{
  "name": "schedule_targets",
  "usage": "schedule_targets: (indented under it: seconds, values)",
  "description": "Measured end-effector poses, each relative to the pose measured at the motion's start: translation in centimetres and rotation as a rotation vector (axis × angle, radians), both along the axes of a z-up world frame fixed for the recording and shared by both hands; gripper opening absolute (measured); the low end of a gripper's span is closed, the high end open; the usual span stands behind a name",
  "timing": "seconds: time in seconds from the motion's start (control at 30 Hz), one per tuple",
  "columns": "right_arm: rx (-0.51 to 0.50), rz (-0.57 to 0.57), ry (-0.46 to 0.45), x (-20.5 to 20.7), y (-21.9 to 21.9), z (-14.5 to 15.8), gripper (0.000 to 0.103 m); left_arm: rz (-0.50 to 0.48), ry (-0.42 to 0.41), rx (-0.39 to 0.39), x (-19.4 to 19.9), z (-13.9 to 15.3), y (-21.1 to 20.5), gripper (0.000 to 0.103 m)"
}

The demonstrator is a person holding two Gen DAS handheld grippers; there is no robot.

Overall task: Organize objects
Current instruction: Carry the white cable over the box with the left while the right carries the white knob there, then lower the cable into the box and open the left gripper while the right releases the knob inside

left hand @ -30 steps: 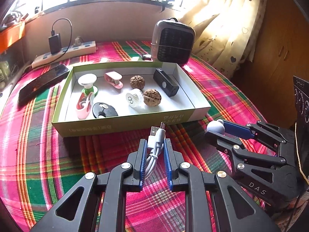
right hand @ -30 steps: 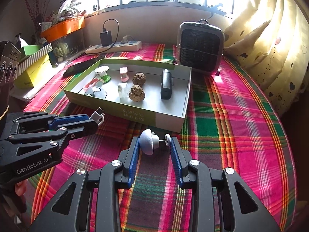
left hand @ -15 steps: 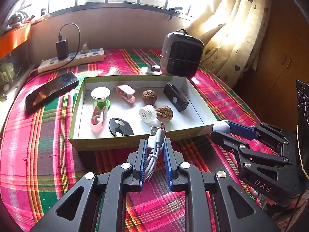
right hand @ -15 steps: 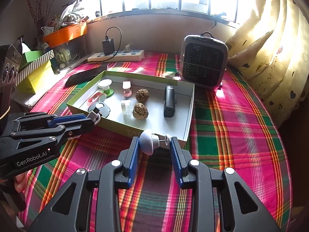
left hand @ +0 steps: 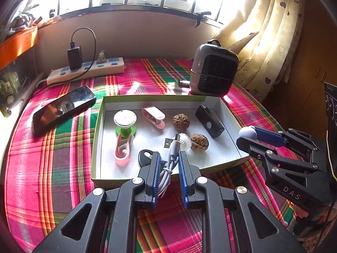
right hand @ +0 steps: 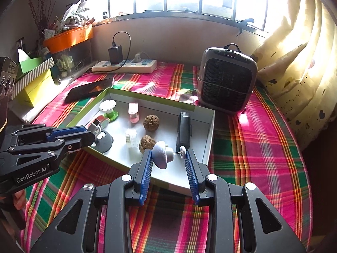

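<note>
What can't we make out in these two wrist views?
- Black oval piece in the box: left wrist view, partly behind the left gripper and its white USB cable.
- Box near wall: both views, covered by gripper fingers.
- Mushroom-shaped piece in the right gripper: left wrist view shows only its cap.
- Window: overexposed in both views.

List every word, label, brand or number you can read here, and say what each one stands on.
"DAS": side of the right gripper.
"GenRobot.AI": side of the left gripper.
Print on the near wall of the box: too blurred to read.
Marks on the orange bin: too small to read.
</note>
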State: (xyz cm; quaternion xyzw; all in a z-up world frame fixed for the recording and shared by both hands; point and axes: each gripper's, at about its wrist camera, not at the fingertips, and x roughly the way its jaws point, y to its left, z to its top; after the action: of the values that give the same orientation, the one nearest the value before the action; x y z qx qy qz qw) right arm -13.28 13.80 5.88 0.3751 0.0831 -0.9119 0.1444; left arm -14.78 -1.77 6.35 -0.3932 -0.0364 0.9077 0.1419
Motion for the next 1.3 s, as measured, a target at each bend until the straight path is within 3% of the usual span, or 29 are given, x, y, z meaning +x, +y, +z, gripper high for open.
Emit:
schedule_targets:
  seconds: [0.53,1.3]
  values:
    - [0.040,0.003,-0.072,-3.2,-0.1,-2.1,0.033,0.018,-0.038,-0.027,-3.5,-1.3,0.0,0.016]
    - [0.079,0.021,-0.131,-4.7,-0.5,-4.0,0.033,0.014,-0.094,-0.045,-5.8,-3.2,0.7,0.016]
